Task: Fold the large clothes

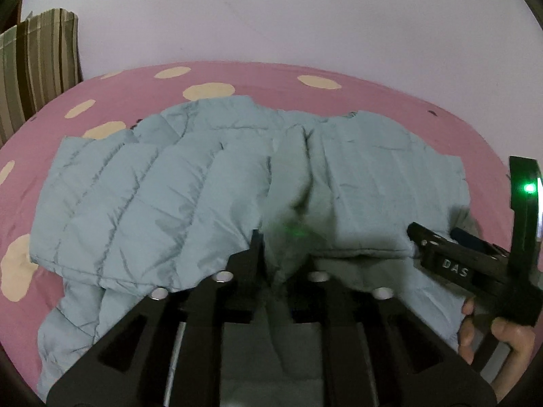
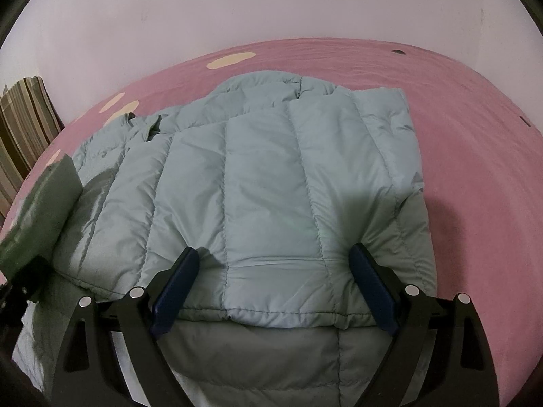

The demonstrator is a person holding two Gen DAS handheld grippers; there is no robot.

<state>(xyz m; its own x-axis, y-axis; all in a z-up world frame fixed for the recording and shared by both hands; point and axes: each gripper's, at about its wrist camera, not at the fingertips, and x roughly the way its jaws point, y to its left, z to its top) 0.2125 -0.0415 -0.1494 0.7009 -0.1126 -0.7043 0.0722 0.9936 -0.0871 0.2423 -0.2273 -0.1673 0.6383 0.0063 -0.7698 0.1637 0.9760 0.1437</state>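
A pale blue-green quilted puffer jacket (image 1: 152,196) lies spread on the pink bed, partly folded over itself. My left gripper (image 1: 281,247) is shut on a bunched fold of the jacket, pinched between its black fingers and lifted slightly. My right gripper (image 2: 275,254) is open, its blue pads (image 2: 176,281) pressed down on either side of the jacket's folded hem (image 2: 271,312). The right gripper also shows at the right in the left wrist view (image 1: 451,257), held by a hand. The lifted fold held by the left gripper shows at the left edge of the right wrist view (image 2: 40,203).
The jacket lies on a pink bedsheet (image 2: 475,169) with cream spots. A striped cushion (image 1: 37,68) leans at the far left against a pale wall (image 1: 271,10). Bare sheet lies to the right of the jacket.
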